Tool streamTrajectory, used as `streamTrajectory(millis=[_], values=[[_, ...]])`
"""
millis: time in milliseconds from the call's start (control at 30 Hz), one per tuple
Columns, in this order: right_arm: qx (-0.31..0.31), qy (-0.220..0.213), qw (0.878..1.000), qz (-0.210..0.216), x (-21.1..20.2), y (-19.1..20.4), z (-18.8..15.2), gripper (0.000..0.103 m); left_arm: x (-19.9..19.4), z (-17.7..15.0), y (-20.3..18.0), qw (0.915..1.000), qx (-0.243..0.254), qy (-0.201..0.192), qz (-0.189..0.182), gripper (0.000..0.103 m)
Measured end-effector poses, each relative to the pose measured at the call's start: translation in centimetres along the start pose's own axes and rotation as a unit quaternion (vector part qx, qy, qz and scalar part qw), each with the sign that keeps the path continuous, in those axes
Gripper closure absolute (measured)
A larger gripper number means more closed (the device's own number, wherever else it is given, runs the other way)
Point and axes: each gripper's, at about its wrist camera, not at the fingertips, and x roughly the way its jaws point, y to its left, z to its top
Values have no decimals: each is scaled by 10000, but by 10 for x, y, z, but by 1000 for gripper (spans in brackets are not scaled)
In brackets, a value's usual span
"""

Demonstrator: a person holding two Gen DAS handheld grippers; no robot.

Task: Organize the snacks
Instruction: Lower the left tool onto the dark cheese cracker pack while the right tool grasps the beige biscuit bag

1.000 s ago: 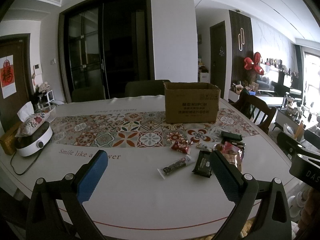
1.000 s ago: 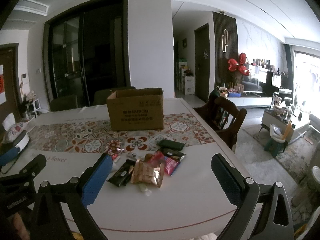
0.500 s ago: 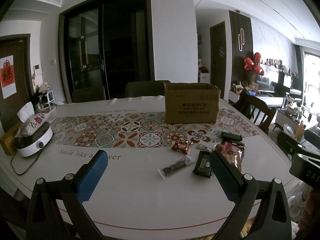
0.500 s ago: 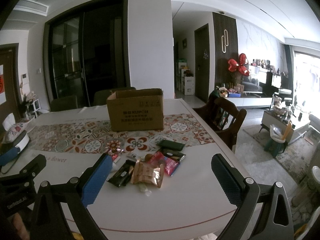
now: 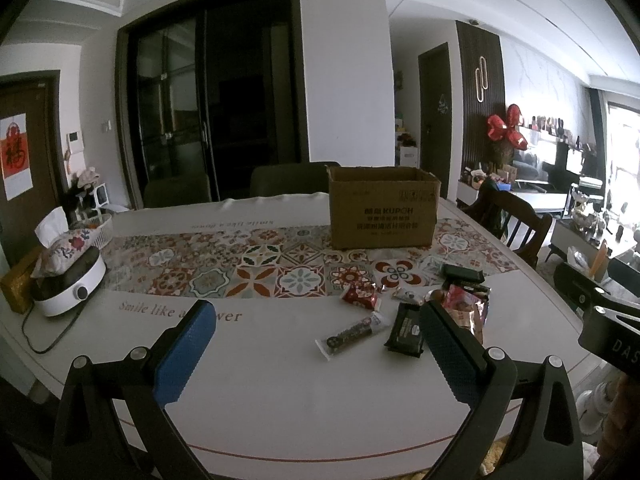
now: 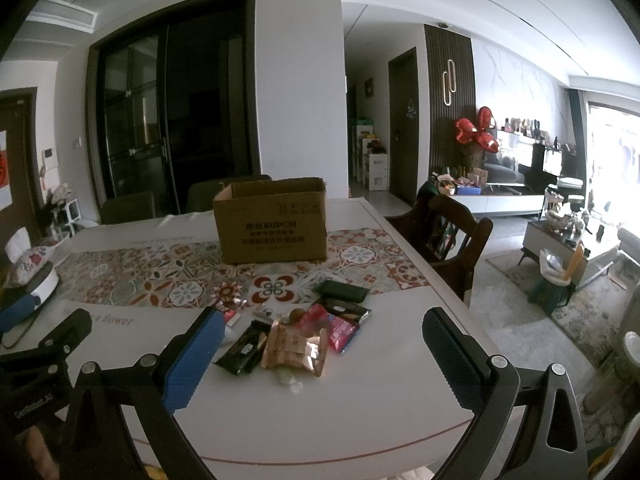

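Several snack packets lie in a loose pile on the white table (image 5: 280, 408): a long dark bar (image 5: 352, 334), a black packet (image 5: 407, 330), a red packet (image 5: 360, 295) and a dark green one (image 5: 463, 273). In the right wrist view the pile shows a gold packet (image 6: 294, 350), a pink packet (image 6: 340, 330) and the black packet (image 6: 243, 347). An open cardboard box (image 5: 382, 210) stands behind them on the patterned runner. My left gripper (image 5: 316, 322) is open, near side of the pile. My right gripper (image 6: 322, 330) is open too, with nothing between its fingers.
A white appliance (image 5: 66, 284) with a tissue pouch on it sits at the table's left, its cord trailing forward. Dark chairs stand behind the table, a wooden chair (image 6: 452, 240) at its right. The table (image 6: 360, 396) ends at the right, with open floor beyond.
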Motion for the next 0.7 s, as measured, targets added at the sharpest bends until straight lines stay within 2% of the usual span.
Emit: streamTrajectory(millis=[167, 333, 567, 700], values=[[5, 44, 10000, 28, -2, 2, 7, 3, 4, 1, 0, 10000, 29, 63, -61, 0], [-10, 150, 9998, 106, 3, 2, 12, 3, 21, 6, -2, 9993, 98, 300, -178, 0], [53, 625, 9973, 391, 44, -1, 5, 3, 60, 4, -19, 9968, 374, 601, -363, 0], [32, 800, 9956, 479, 62, -1, 6, 3, 79, 5, -27, 9948, 517, 702, -522, 7]])
